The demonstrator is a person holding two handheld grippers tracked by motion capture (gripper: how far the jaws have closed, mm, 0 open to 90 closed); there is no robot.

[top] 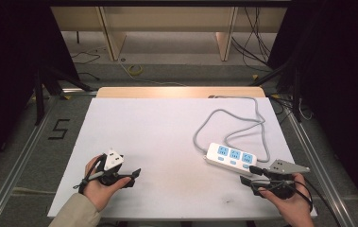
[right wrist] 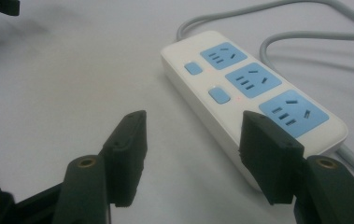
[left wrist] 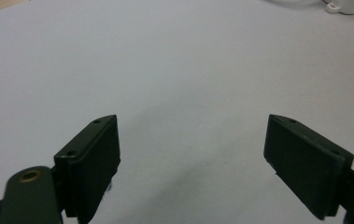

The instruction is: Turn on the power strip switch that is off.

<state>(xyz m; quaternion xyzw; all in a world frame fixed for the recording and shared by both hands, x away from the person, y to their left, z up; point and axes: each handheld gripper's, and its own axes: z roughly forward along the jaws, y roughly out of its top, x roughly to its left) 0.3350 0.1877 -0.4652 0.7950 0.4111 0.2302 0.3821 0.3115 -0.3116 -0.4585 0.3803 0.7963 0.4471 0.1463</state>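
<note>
Two tongs (top: pixel 134 174) (top: pixel 245 178) gaping; one power strip (top: pixel 232 157), three blue sockets.

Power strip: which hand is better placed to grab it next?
Right, probably. The right tool is open beside the power strip; the left tool, also open, faces bare table.

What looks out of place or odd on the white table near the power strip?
Nothing stands out. The power strip lies flat on the table, at a slant, with its grey cable in loose loops behind it. No damage or spill shows. The left gripper and right gripper are open and empty.
</note>
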